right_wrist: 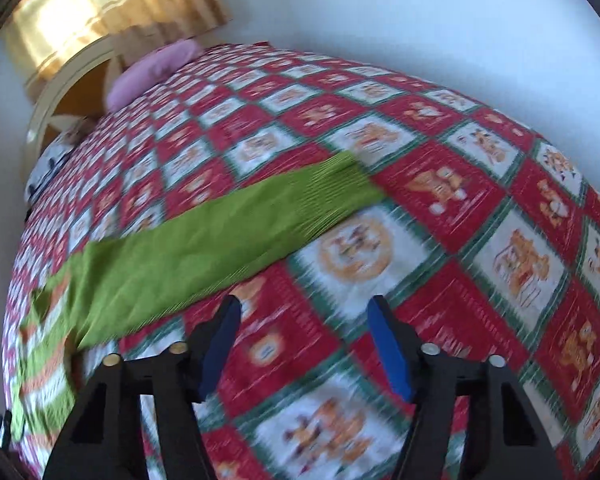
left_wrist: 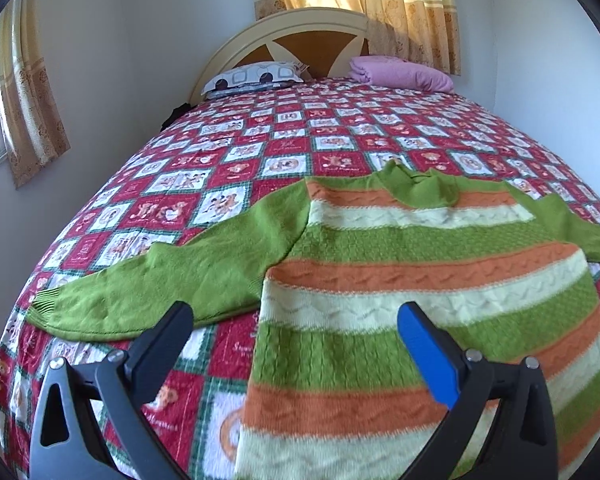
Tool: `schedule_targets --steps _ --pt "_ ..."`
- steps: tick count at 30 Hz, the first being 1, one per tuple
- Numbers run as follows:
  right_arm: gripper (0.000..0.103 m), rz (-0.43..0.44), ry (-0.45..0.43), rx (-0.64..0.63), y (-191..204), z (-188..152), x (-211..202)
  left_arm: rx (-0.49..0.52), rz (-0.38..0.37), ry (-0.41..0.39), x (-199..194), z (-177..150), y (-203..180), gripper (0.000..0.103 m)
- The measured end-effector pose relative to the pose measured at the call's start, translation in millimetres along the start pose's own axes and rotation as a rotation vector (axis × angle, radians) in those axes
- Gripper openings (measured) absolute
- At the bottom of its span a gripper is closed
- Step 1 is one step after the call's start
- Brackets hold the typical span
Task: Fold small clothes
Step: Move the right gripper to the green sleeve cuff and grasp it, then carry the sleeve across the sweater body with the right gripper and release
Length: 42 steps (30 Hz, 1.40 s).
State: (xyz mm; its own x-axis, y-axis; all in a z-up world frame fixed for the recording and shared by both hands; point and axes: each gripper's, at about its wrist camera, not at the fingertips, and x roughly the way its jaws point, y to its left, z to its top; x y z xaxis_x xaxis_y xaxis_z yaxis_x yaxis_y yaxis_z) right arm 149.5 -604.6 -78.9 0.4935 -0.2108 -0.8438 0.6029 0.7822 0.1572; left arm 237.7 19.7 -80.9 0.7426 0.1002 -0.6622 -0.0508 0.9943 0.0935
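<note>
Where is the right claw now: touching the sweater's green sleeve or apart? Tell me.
Apart. In the right wrist view the right claw is open with only bedspread showing between its fingers; the green sleeve lies beyond and left of the tips, a strip of bedspread between them.

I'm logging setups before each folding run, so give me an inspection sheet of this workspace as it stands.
Surface: bed with a red, white and green checked quilt, lying flat.
Job's things: striped green, orange and cream sweater spread flat, both green sleeves out to the sides; right sleeve with its ribbed cuff lies on the quilt.
Clutter: patterned pillow and folded pink blanket at the headboard.
Grippers: left hand-held gripper open above the sweater's lower left edge; right hand-held gripper open beside the right sleeve, holding nothing.
Cables: nothing seen.
Surroundings: white walls, yellow curtains, cream and brown headboard.
</note>
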Motion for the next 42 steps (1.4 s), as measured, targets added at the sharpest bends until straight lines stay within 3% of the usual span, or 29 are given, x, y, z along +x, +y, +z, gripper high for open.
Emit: schedule_targets --steps 5,11,15,17,22,28,37,42 --pt "0.055 -0.033 -0.002 0.087 -25.7 34.1 26.1 0.024 0.027 0.024 23.3 7.2 -1.1 0.103" --pt "0.046 -0.01 0.005 0.113 -26.9 50.6 49.7 0.007 0.043 0.051 38.6 10.2 3.5 0.103" --pt "0.013 0.007 0.011 0.088 -20.3 59.9 59.9 -0.001 0.044 0.065 43.0 9.9 5.8 0.103" --pt "0.007 0.0 0.014 0.071 -15.9 61.7 63.0 -0.002 0.042 0.068 43.3 9.5 6.3 0.103" --pt "0.006 -0.005 -0.037 0.032 -2.8 65.9 48.1 -0.011 0.019 0.065 39.4 8.9 7.8 0.103" --pt "0.005 0.038 -0.149 -0.047 35.7 79.9 -1.5 -0.019 -0.005 0.059 34.9 9.8 12.2 0.103" --pt "0.005 0.133 -0.293 -0.209 132.6 97.1 -82.6 -0.051 -0.046 0.049 27.3 3.9 19.3 0.103" --pt "0.005 0.19 -0.338 -0.316 197.4 90.2 -116.6 -0.076 -0.062 0.049 27.1 0.4 28.0 0.103"
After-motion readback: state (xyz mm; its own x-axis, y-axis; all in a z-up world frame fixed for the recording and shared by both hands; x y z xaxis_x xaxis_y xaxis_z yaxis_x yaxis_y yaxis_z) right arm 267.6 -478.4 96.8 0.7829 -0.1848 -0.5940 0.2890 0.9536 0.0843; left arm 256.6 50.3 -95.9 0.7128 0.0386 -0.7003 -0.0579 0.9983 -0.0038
